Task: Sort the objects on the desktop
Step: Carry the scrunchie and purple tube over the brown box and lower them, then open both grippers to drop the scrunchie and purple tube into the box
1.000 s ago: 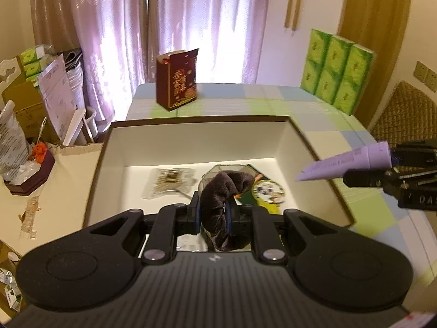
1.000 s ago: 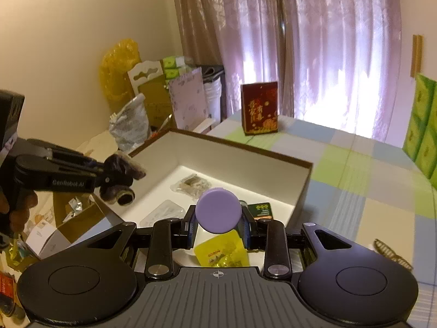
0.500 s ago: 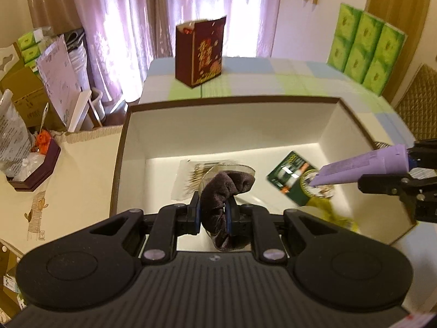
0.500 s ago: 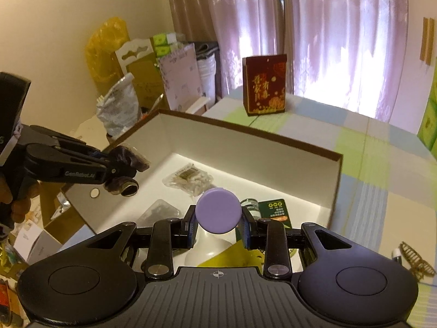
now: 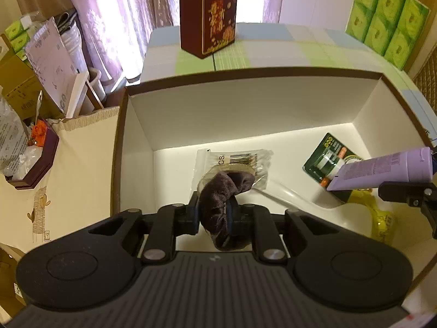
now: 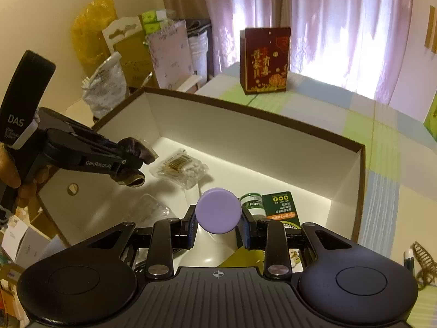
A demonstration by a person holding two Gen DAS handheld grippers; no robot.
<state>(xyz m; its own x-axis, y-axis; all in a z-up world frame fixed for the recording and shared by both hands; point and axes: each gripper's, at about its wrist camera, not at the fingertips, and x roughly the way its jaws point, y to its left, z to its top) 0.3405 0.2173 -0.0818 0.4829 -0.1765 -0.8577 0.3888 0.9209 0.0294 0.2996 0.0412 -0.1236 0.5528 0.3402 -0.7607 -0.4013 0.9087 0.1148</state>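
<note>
My left gripper (image 5: 213, 213) is shut on a dark brown velvet scrunchie (image 5: 226, 188) in a clear wrapper, held over the near left part of the white open box (image 5: 245, 106). The same left gripper (image 6: 131, 169) and scrunchie (image 6: 136, 147) appear in the right wrist view, above the box floor. My right gripper (image 6: 218, 225) is shut on a lilac tube (image 6: 218, 210), cap toward the camera; in the left wrist view the tube (image 5: 382, 168) slants down into the box's right side. Inside lie a clear packet (image 5: 240, 158), a green carded item (image 5: 327, 158) and a yellow packet (image 5: 379, 218).
A dark red gift bag (image 5: 209, 13) stands on the checked tablecloth beyond the box. Green tissue packs (image 5: 382, 19) line the far right. A brown hair claw (image 6: 423, 262) and a small pen-like item (image 6: 408, 258) lie right of the box. Clutter and cartons (image 5: 32, 87) crowd the left.
Both grippers have moved forward and lower over the box, which now fills more of each view. The lilac tube's tip has dipped inside the box's right side. Both stay shut.
</note>
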